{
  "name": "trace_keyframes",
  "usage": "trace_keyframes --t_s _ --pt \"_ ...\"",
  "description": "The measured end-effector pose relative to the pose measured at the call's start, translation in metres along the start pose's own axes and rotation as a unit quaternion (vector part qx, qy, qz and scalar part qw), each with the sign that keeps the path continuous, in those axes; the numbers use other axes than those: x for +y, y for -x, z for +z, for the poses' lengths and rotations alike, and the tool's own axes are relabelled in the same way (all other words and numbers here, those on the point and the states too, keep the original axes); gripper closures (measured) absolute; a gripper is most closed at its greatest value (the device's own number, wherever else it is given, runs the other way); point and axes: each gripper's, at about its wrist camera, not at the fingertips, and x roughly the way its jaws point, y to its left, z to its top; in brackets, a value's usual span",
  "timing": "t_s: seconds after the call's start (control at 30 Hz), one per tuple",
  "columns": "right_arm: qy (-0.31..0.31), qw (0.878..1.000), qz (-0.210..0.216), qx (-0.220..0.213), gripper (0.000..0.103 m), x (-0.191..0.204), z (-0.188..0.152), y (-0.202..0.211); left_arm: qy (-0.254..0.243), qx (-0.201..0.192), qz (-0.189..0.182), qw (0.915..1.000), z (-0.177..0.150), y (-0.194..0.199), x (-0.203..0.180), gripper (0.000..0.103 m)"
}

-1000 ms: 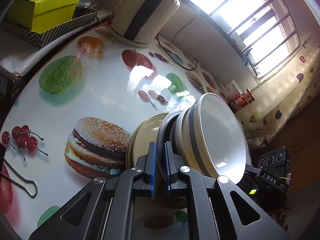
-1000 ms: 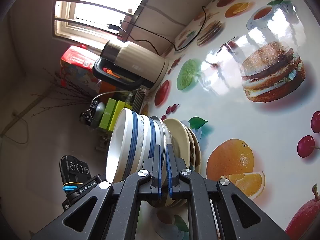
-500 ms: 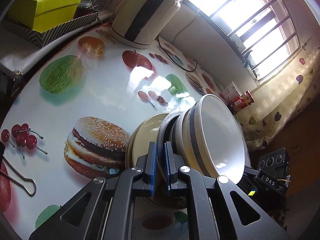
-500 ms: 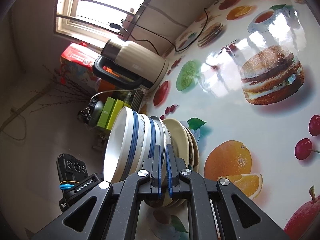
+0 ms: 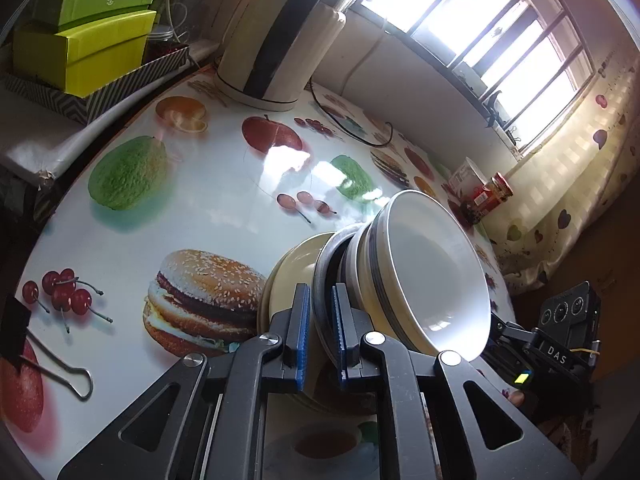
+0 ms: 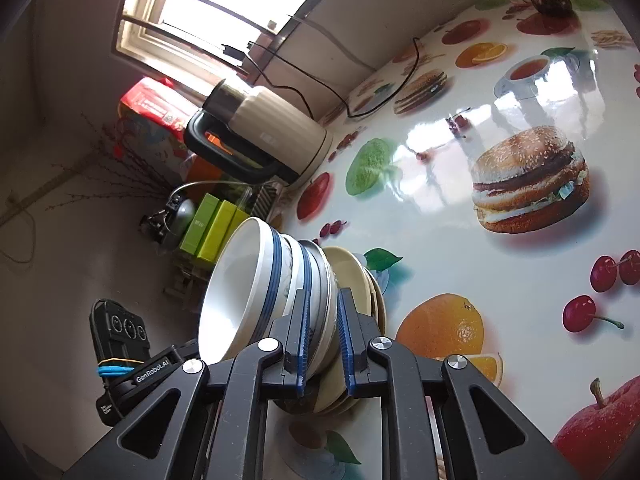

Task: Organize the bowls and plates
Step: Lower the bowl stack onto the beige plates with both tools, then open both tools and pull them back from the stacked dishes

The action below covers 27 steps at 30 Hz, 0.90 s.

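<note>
Here, left gripper [image 5: 320, 334] and right gripper [image 6: 323, 338] level, slightly parted, each straddling the plate [image 5: 322, 276] rim.

Black left tool [image 5: 320, 334], blue pads [image 5: 303, 334], silver screws

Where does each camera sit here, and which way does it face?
Left wrist: on the left gripper, looking along its fingers across the table toward the window; its jaws stand apart around the grey plate rim.
Right wrist: on the right gripper, looking at the dish stack from the opposite side, jaws apart around a plate rim.
Shared: the stack, the kettle, and each view shows the other gripper beyond the top bowl.
</note>
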Motion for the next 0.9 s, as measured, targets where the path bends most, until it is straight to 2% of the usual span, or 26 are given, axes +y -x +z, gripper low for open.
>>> trace_keyframes --t_s 0.07,0.33,0.43,0.53,0.67,0.77,0.9 --pt "0.011 1.0 -0.012 -0.001 0.081 0.003 -0.002 0.002 -0.011 -0.004 0.013 0.9998 -0.001 0.004 -0.003 0.084" --pt "0.055 0.997 -0.044 -0.007 0.069 0.016 -0.011 0.01 -0.036 -0.015 0.036 0.9986 -0.012 0.019 -0.014 0.076" --pt "0.069 0.996 -0.053 -0.01 0.066 0.021 -0.015 0.014 -0.044 -0.02 0.041 0.998 -0.017 0.024 -0.019 0.067" --pt "0.077 0.995 -0.062 -0.015 0.064 0.024 -0.019 0.019 -0.047 -0.022 0.039 0.9979 -0.022 0.027 -0.022 0.066" --pt "0.09 0.993 -0.076 -0.02 0.061 0.028 -0.025 0.027 -0.07 -0.033 0.071 0.9945 -0.031 0.034 -0.029 0.066" --pt "0.098 0.992 -0.079 -0.02 0.058 0.032 -0.031 0.031 -0.084 -0.037 0.08 0.9926 -0.039 0.038 -0.034 0.065" --pt "0.12 0.988 -0.099 -0.022 0.051 0.041 -0.042 0.036 -0.104 -0.037 0.087 0.99 -0.053 0.043 -0.042 0.064"
